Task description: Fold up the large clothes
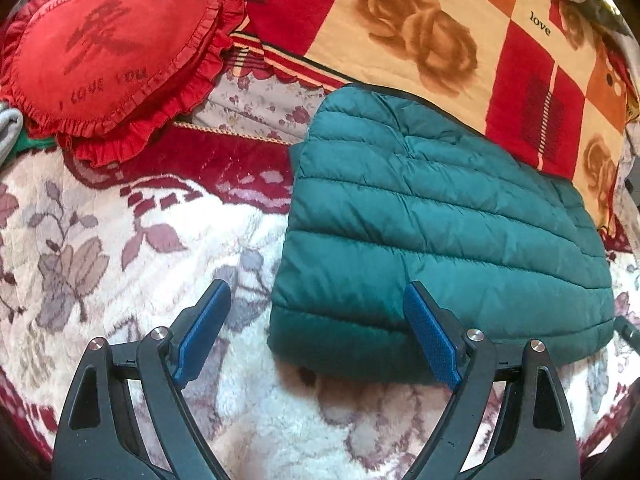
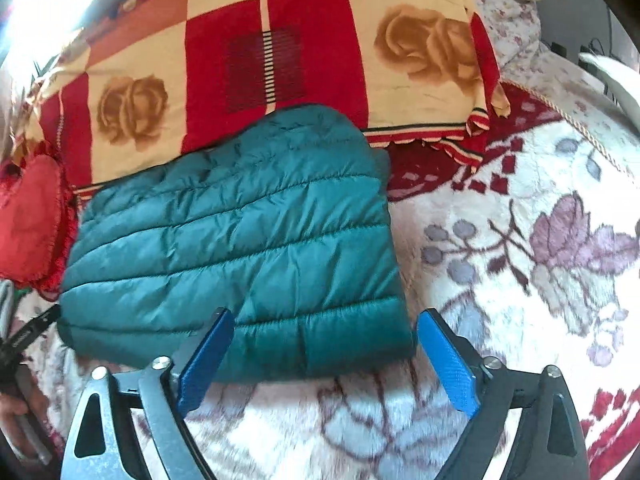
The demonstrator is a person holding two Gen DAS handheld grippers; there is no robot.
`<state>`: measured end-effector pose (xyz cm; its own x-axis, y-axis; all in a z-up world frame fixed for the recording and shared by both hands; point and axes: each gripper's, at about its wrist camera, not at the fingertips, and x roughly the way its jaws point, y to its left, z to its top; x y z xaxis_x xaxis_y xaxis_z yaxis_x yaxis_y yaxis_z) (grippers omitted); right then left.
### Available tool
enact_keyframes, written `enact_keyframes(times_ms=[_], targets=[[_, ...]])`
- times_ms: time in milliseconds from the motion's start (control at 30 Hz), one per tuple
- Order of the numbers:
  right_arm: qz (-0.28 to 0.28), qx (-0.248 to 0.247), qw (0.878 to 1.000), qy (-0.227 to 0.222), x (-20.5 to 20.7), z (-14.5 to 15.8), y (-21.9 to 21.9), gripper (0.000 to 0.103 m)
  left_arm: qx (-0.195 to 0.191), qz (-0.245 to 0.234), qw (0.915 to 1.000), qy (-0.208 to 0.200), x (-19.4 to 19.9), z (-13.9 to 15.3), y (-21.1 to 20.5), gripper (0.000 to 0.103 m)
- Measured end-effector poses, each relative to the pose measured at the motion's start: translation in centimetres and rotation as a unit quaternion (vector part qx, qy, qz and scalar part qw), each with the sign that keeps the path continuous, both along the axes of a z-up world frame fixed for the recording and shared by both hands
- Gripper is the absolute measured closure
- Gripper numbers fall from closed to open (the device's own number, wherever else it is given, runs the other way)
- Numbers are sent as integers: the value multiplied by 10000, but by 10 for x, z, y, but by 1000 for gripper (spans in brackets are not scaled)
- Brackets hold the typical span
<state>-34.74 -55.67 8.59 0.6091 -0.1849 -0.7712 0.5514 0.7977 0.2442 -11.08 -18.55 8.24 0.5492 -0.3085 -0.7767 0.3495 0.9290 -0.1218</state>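
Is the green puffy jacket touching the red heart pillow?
Apart. The left wrist view shows the jacket lying to the right of the heart pillow, with a stretch of flowery blanket between them.

Teal quilted puffer jacket (image 1: 432, 232) is folded into a chunky rectangle; lying flat on the floral blanket (image 1: 120, 248) right in front of me

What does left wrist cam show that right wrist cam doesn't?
Left wrist only: the full face of the red heart pillow, ruffled edge and lettering included, plus a grey and green bit of cloth beside it.

Right wrist only: a white object at the far right edge, and a hand at the lower left.

Both: the folded green puffer jacket on the floral fleece blanket, the rose-print "love" blanket behind it, and each view's own gripper, left gripper and right gripper, open and holding nothing.
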Motion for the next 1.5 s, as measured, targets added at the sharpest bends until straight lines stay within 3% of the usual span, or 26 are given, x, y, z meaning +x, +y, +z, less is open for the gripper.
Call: enact_keyframes(times_ms=[400, 600, 933, 1167, 1267, 1500], targets=[[-120, 678, 9974, -204, -24, -21, 0, 4, -361, -7, 9988, 338, -10, -10, 19, 15], [-218, 1101, 9927, -434, -25, -31, -4, 1, -944, 7, 9917, 871, -2, -23, 36, 15], [-415, 1484, 9860, -634, -5, -43, -16, 1, -1475, 261, 9811, 1228, 14, -39, 34, 15], [-381, 1692, 9814, -818, 19, -50, -22, 0, -1624, 340, 9778, 1281, 28, -44, 20, 11], [-404, 1657, 9816, -855, 28, -51, -24, 0, -1659, 406, 9762, 1335, 35, -46, 13, 5], [-569, 1754, 9792, -850, 40, -51, -32, 0, -1707, 488, 9748, 1351, 38, -49, 4, 5]])
